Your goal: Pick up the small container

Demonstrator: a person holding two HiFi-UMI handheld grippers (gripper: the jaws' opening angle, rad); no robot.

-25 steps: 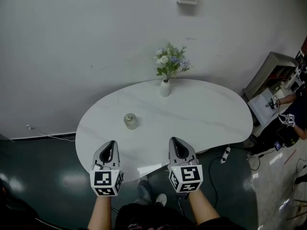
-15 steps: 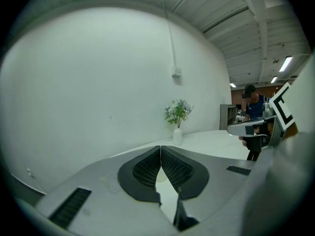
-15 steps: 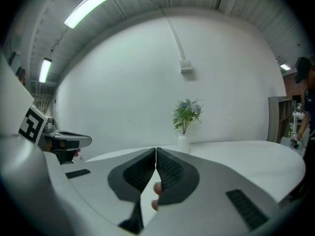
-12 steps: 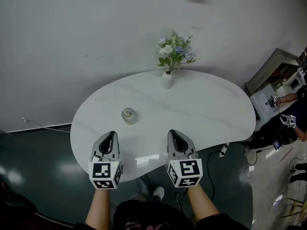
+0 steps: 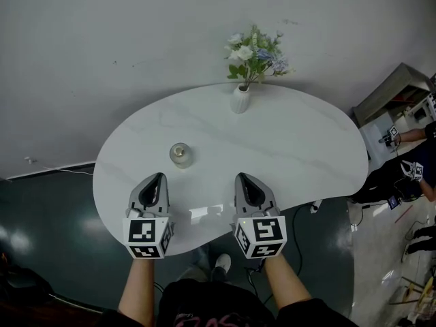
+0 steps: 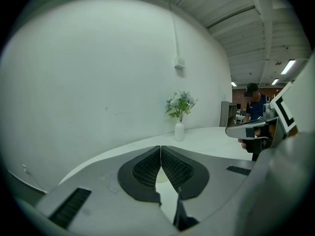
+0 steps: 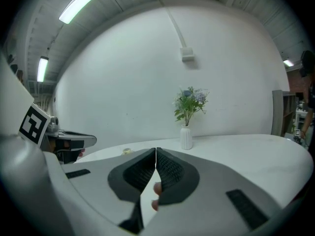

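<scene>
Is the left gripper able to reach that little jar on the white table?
Probably yes. The small container sits on the table just ahead of the left gripper, with nothing between them. The gripper's jaws are shut, though, so they would have to open first.

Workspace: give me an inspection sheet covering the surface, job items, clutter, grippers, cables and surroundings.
Surface: white rounded table, bare apart from two items.
Job's things: small container upright on the table, ahead of the left hand-held gripper, untouched.
Clutter: white vase with flowers at the far edge.
Grippers: left hand-held gripper and right hand-held gripper over the near edge, both with jaws together, empty.
Cables: power strip on the floor under the table's right side; thin cable by the wall at left.
Surroundings: plain wall; shelf and another person at right.
</scene>
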